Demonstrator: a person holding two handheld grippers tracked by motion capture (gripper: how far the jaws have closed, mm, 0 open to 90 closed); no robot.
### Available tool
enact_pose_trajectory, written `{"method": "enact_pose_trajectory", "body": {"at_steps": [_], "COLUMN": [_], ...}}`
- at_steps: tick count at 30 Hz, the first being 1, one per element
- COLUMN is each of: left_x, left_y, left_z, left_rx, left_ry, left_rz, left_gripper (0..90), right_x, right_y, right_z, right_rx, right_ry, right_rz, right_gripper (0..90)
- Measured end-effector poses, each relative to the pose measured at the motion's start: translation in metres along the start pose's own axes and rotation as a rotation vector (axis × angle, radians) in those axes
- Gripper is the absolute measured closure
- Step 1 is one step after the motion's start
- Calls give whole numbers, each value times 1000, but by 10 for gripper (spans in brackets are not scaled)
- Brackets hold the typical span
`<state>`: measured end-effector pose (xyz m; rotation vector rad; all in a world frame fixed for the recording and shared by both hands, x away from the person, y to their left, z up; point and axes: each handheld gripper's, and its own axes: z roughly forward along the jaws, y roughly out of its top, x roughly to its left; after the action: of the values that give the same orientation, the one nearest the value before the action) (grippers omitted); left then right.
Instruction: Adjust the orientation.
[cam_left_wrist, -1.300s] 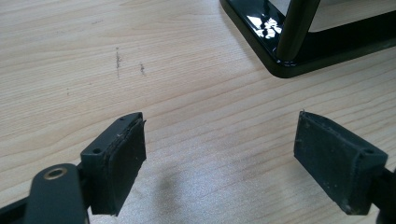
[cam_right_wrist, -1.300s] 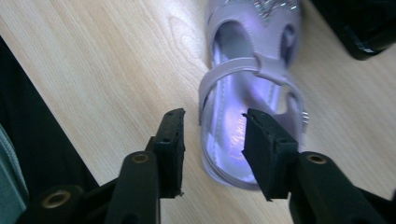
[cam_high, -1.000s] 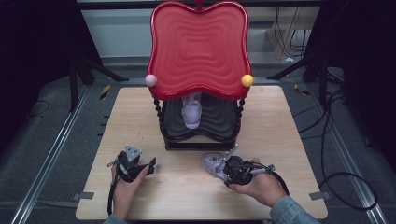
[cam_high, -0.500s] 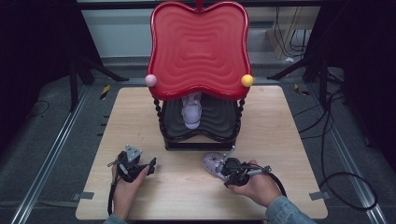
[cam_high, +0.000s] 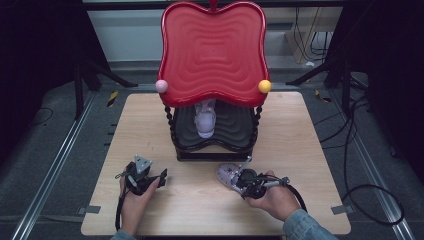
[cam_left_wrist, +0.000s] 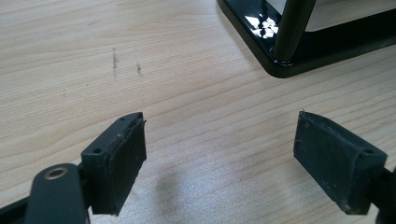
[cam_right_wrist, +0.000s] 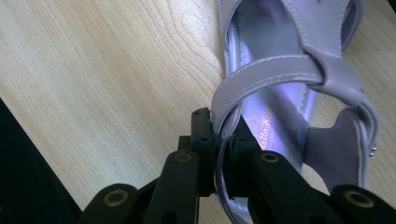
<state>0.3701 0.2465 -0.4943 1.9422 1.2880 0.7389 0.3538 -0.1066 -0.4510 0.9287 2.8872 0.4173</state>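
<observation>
Since a second ago, the right gripper (cam_high: 239, 179) has just closed its jaws on a strap of the lilac sandal (cam_high: 227, 175), which lies on the table (cam_high: 300, 150) before the red rack (cam_high: 212, 50). Left gripper (cam_high: 159, 179) unmoved, jaws apart, empty.

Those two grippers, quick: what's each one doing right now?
Left gripper: open, holding nothing.
Right gripper: jaws just closed, shut on the lilac sandal by its strap.
</observation>
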Motion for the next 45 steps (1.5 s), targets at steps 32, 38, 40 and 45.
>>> {"method": "enact_pose_trajectory", "body": {"at_steps": [32, 38, 40, 45], "left_x": [4, 4, 3, 3], "left_y": [-3, -3, -4, -4], "left_z": [3, 3, 4, 4], "left_rx": [12, 15, 16, 19], "left_ry": [-2, -1, -2, -2], "left_rz": [-21, -22, -23, -21], "left_gripper": [126, 104, 103, 104], "right_x": [6, 7, 7, 8], "right_y": [-34, -27, -25, -19], "right_z": [-83, -93, -94, -95], "right_rx": [-504, -575, -589, -611], "right_ry": [22, 11, 7, 1], "right_rz": [86, 105, 111, 116], "right_gripper": [865, 864, 864, 864]}}
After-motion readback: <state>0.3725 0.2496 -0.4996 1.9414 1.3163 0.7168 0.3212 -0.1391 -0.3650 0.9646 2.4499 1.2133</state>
